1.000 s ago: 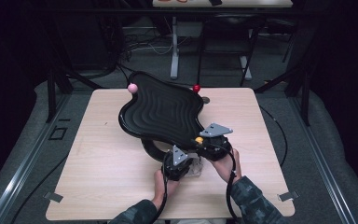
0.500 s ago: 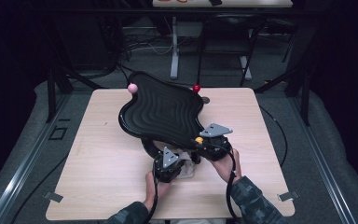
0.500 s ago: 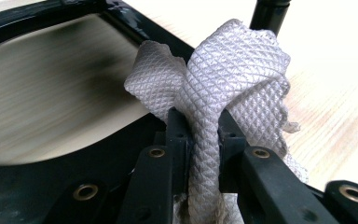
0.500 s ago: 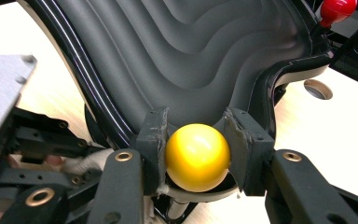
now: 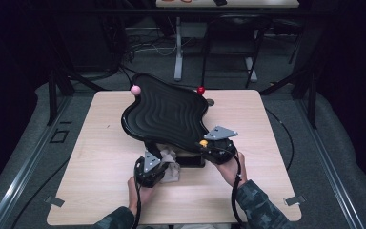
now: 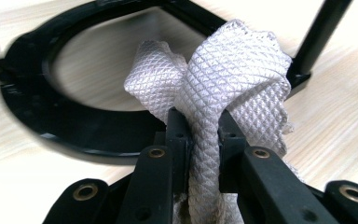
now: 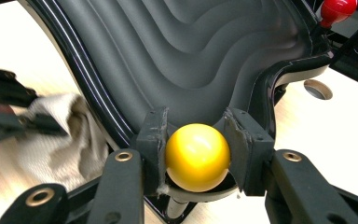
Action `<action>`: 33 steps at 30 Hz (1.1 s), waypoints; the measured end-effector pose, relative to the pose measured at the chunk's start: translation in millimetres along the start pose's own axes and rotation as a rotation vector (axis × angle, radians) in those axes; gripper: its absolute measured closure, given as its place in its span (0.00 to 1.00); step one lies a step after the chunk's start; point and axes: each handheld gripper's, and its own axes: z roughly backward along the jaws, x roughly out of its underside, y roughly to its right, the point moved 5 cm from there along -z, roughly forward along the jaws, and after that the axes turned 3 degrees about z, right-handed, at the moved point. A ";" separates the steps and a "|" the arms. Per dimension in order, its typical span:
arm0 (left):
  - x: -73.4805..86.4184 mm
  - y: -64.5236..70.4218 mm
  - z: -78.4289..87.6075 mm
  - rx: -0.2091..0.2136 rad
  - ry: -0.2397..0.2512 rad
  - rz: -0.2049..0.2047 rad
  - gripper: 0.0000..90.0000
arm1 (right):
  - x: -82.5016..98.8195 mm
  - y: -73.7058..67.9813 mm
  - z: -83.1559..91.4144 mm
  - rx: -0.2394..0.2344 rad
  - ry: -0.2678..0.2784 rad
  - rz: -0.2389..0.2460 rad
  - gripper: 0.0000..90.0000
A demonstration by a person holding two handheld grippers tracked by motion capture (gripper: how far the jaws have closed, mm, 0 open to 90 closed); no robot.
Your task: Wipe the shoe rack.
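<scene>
Now left gripper (image 6: 198, 135) clamping white cloth (image 6: 223, 79), right gripper (image 7: 196, 149) clamping yellow ball (image 7: 197, 156).

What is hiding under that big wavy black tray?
Under the wavy black tray, a black ring-shaped stand and a white cloth peek out. Whatever lies further under it is covered.

sleeves (image 5: 259, 205): dark camo print, both my forearms
left gripper (image 6: 200, 140): black body, grey three-cornered plate, black cable trailing
right gripper (image 7: 196, 140): same build
fingers (image 7: 151, 135): black, scuffed pads
screws: brass-ringed holes along black links
</scene>
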 end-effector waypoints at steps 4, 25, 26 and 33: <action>-1.3 -12.1 8.8 -0.026 0.001 0.009 0.88 | 0.1 0.7 0.0 0.007 0.000 0.000 0.67; 3.3 -70.0 52.4 -0.143 0.006 0.039 0.88 | 5.3 13.7 5.1 0.019 -0.021 -0.031 0.67; 3.3 -72.1 53.9 -0.146 0.007 0.044 0.88 | 5.7 15.0 5.1 0.023 -0.014 -0.033 0.67; 2.9 -83.3 64.3 -0.176 0.026 0.073 0.88 | 8.5 21.6 7.0 0.051 -0.017 -0.051 0.66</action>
